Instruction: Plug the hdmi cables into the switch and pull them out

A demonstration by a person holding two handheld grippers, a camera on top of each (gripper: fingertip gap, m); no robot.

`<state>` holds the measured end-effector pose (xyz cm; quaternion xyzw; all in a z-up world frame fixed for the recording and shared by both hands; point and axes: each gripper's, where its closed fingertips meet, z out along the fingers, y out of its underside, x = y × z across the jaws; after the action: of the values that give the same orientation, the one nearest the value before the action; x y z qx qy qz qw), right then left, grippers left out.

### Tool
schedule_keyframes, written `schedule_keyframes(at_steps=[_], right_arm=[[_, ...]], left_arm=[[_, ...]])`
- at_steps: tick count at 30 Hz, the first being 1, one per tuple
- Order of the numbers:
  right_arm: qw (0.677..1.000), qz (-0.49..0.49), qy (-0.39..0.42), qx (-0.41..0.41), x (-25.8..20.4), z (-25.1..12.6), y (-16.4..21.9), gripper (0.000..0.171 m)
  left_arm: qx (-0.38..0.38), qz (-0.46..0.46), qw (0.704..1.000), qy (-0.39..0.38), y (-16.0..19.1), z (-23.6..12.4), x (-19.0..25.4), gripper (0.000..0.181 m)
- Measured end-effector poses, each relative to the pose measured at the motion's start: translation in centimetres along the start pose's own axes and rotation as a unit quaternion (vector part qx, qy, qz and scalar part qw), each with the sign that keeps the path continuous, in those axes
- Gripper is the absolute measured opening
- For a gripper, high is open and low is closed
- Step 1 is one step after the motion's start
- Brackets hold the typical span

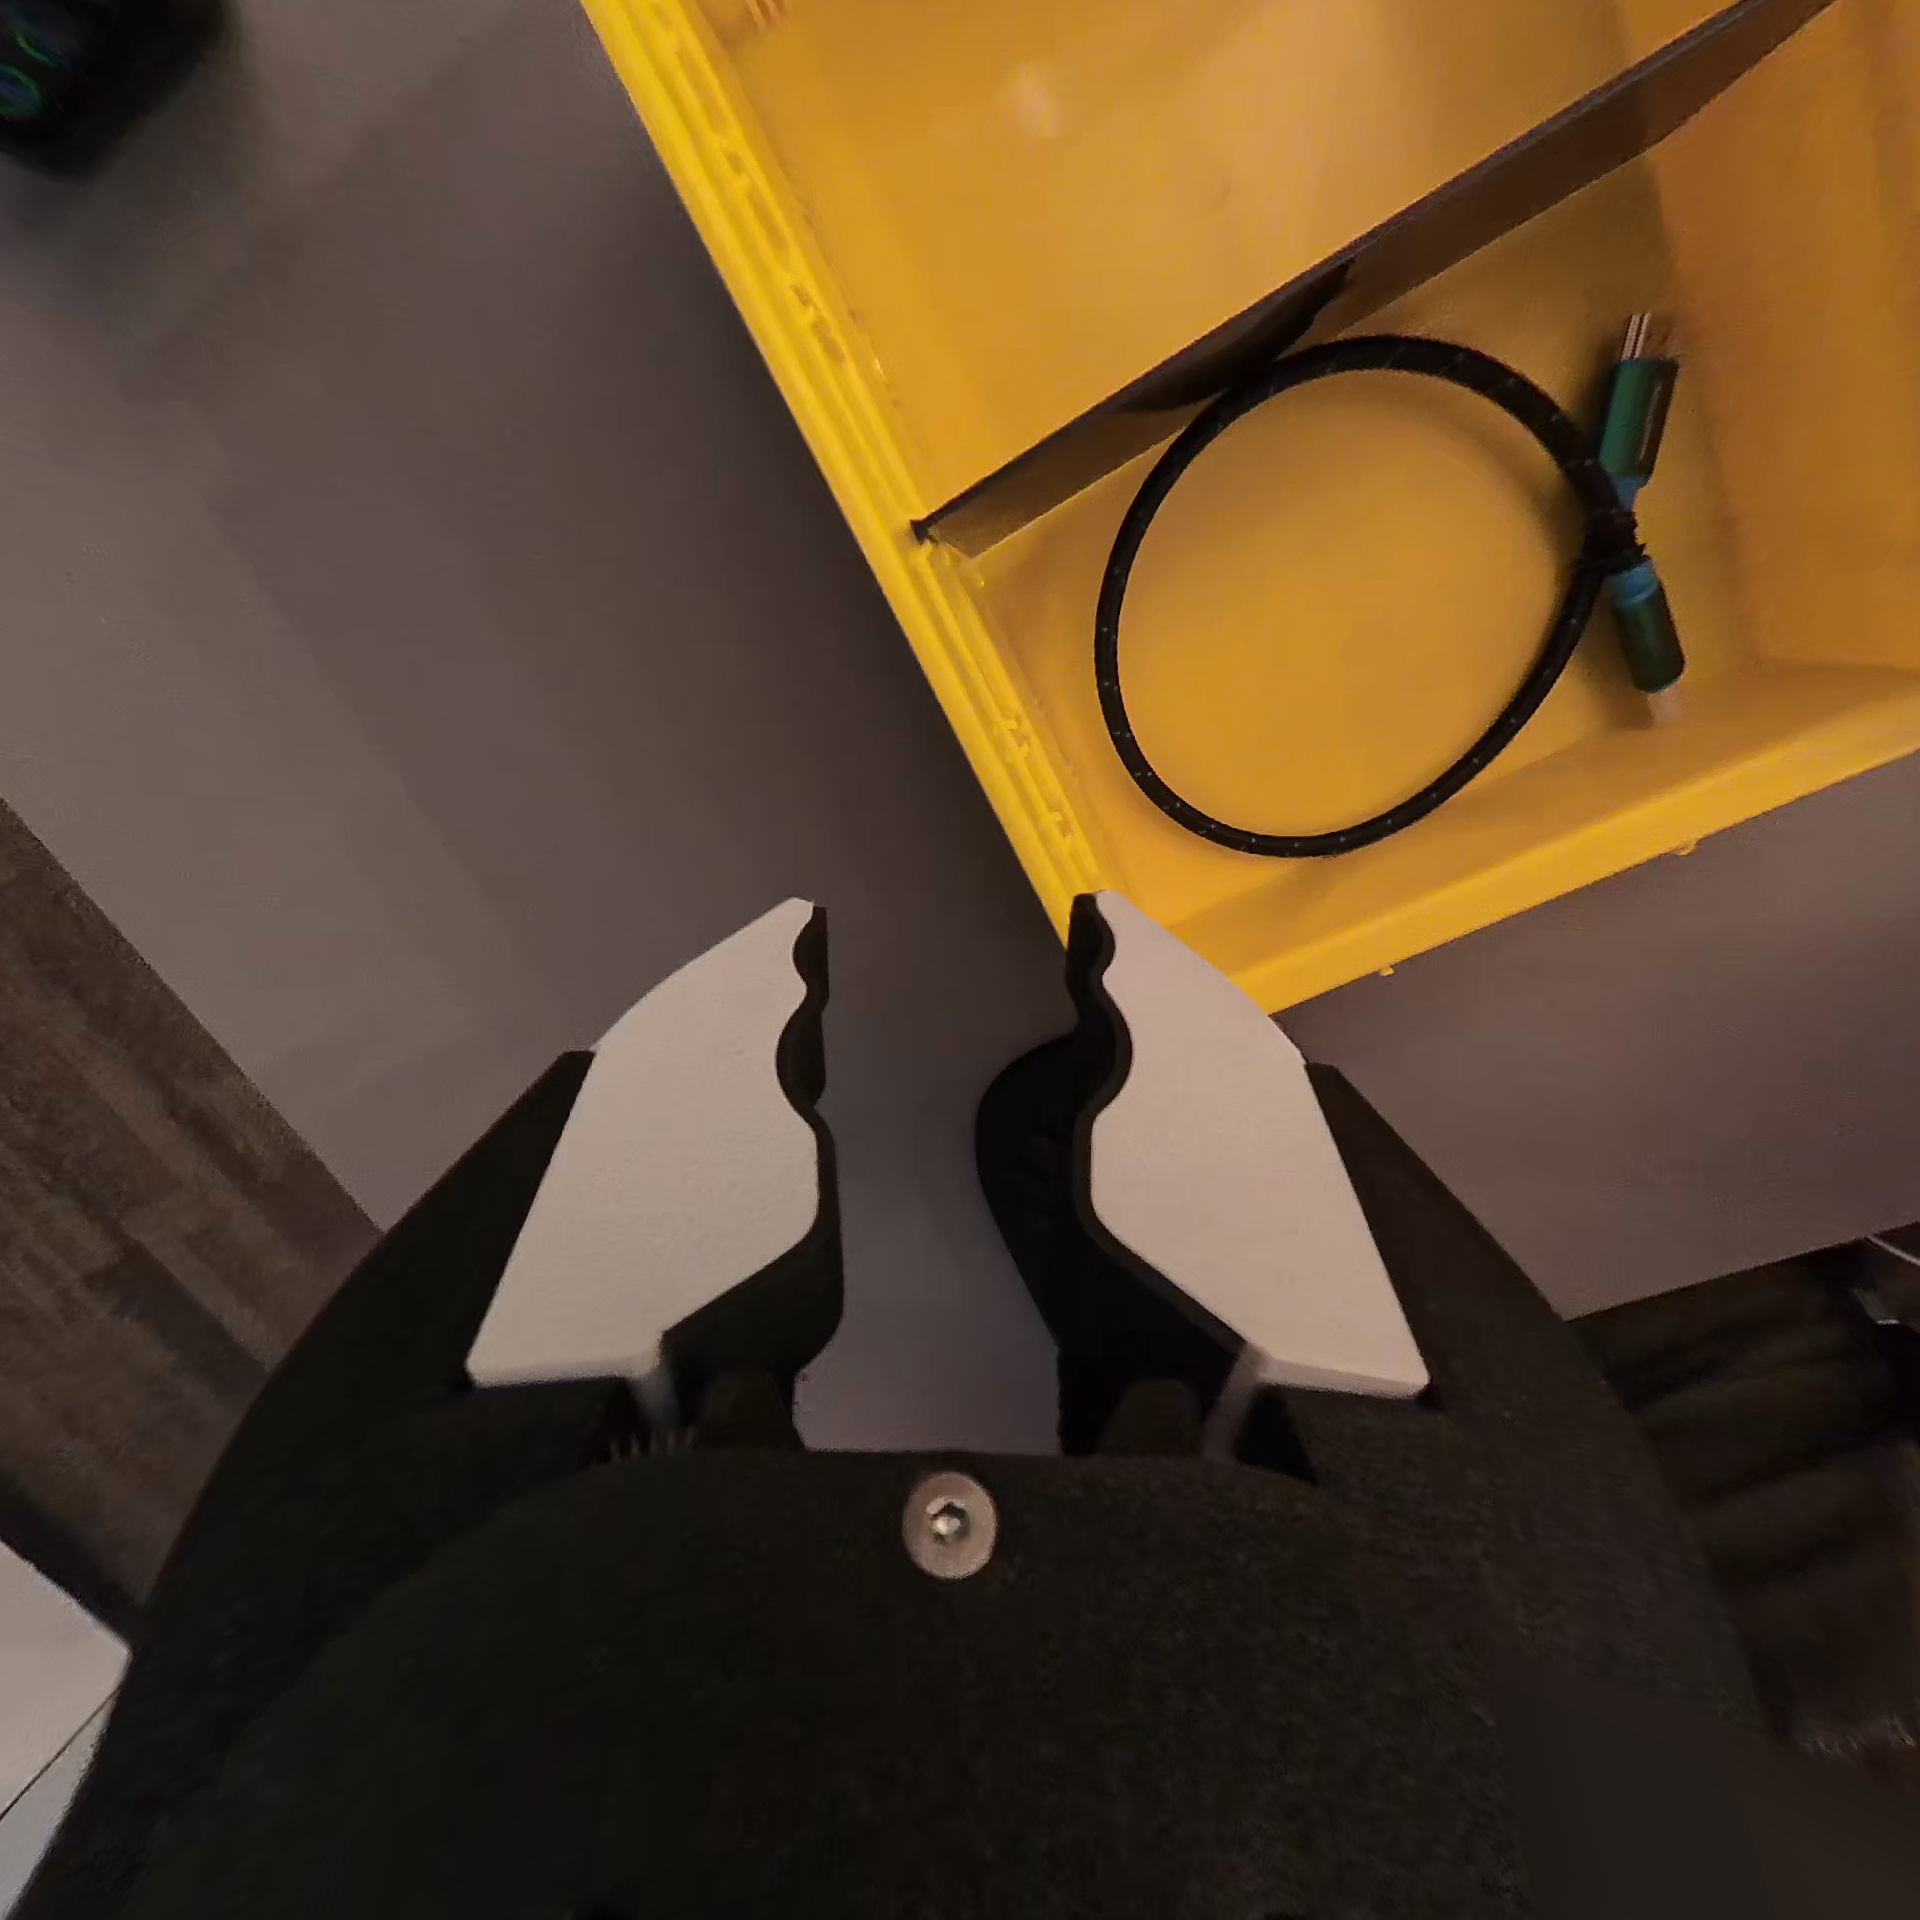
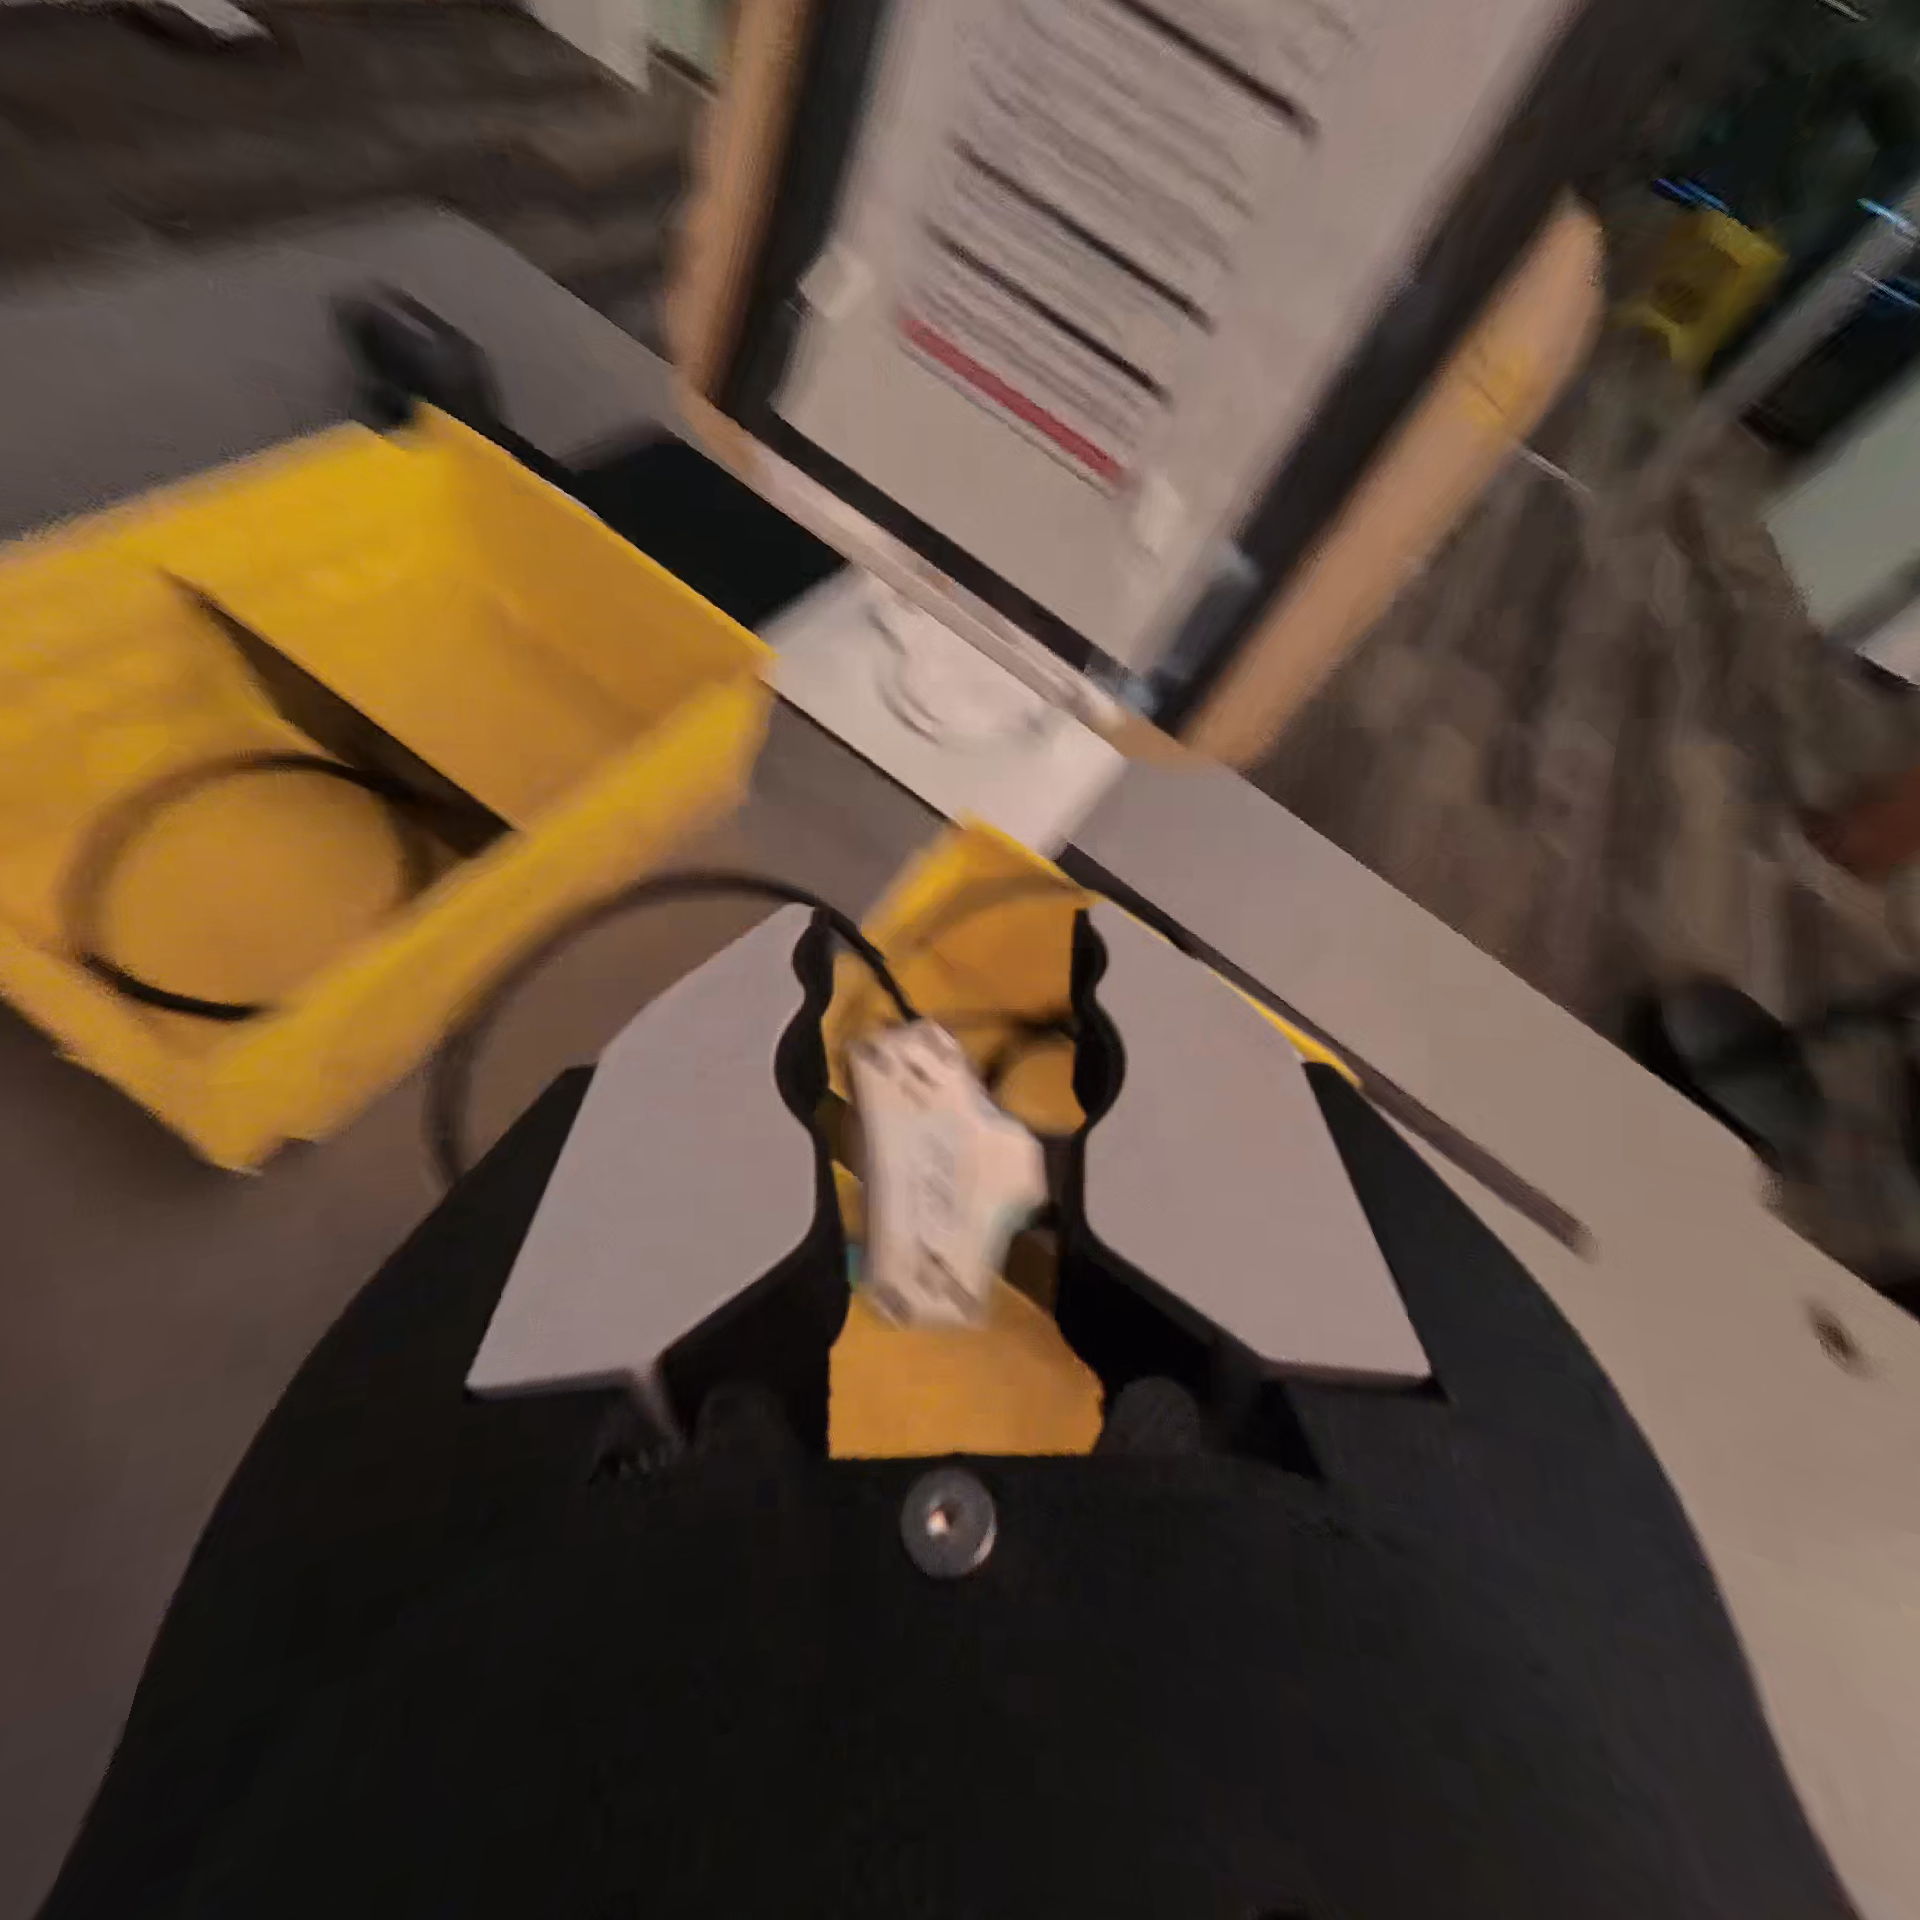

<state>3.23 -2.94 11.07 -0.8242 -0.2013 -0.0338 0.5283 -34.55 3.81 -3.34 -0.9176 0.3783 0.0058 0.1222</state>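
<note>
In the left wrist view, a coiled black HDMI cable (image 1: pixel 1110 634) with green plugs (image 1: pixel 1647 629) lies in the near compartment of a yellow bin (image 1: pixel 1455 894). My left gripper (image 1: pixel 951 914) is open and empty over the grey table, just short of the bin's near corner. In the blurred right wrist view, my right gripper (image 2: pixel 948 920) is closed around a small white switch (image 2: pixel 940 1174), tilted between the jaws. A black cable (image 2: pixel 665 894) runs from the switch's top and arcs out to the left. The same bin with the coiled cable (image 2: pixel 499 582) stands to the left.
A dark divider (image 1: pixel 1351 281) splits the bin. A second yellow bin (image 2: pixel 966 1382) lies under my right gripper. A framed board with paper (image 2: pixel 1039 260) stands behind the table's far edge. A dark object (image 1: pixel 83 83) sits far left. The table edge and floor (image 1: pixel 104 1091) are at left.
</note>
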Motion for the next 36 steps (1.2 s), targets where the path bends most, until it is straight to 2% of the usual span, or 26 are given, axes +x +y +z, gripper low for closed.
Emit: schedule_keyframes(at_steps=[2,4,6,7,8,10,12,16,20,22,28,30,33,36], right_arm=[[0.994,0.024,-0.103,0.029,-4.8,1.8,-3.7,0.055],[0.977,0.069,-0.203,0.000,-9.7,3.9,-5.2,0.055],[0.954,0.115,-0.263,-0.081,-14.1,6.3,-4.3,0.039],[0.941,0.129,-0.279,-0.141,-16.0,7.3,-3.0,0.039],[0.930,0.133,-0.276,-0.204,-17.2,8.3,-1.1,0.038],[0.919,0.125,-0.207,-0.313,-17.0,10.0,2.8,0.035],[0.906,0.151,-0.170,-0.358,-16.4,10.7,4.4,0.027],[0.868,0.275,-0.177,-0.373,-16.9,11.8,4.4,0.026],[0.854,0.270,-0.170,-0.411,-17.9,12.1,6.0,0.031],[0.853,0.259,-0.162,-0.424,-18.3,12.2,6.6,0.034],[0.859,0.234,-0.130,-0.437,-19.4,12.8,7.9,0.028],[0.867,0.210,-0.097,-0.442,-18.9,13.2,8.6,0.017],[0.871,0.223,-0.082,-0.430,-19.0,13.9,9.2,0.016],[0.859,0.245,-0.089,-0.440,-20.1,14.3,9.9,0.022]], left_arm=[[0.015,0.006,1.000,0.003,-0.1,-0.4,0.0,0.044],[0.021,0.013,1.000,0.007,-0.2,-0.5,0.1,0.044],[0.020,0.016,1.000,0.011,-0.3,-0.3,0.1,0.044],[0.018,0.015,1.000,0.010,-0.4,-0.2,0.1,0.044],[0.016,0.014,1.000,0.007,-0.5,-0.1,0.0,0.044],[0.014,0.012,1.000,0.005,-0.8,0.0,0.0,0.044],[0.014,0.018,1.000,0.005,-0.9,0.1,0.3,0.044],[0.015,0.033,0.999,0.004,-1.0,0.1,0.7,0.044],[0.016,0.036,0.999,0.009,-1.1,0.1,0.9,0.044],[0.014,0.038,0.999,0.010,-1.1,0.2,0.9,0.044],[0.018,0.036,0.999,0.010,-1.3,0.2,0.8,0.044],[0.020,0.038,0.999,0.010,-1.2,0.1,0.7,0.044],[0.032,0.025,0.999,0.013,-1.3,-0.2,0.3,0.043],[0.044,0.012,0.999,0.011,-1.4,-0.5,-0.2,0.043]])
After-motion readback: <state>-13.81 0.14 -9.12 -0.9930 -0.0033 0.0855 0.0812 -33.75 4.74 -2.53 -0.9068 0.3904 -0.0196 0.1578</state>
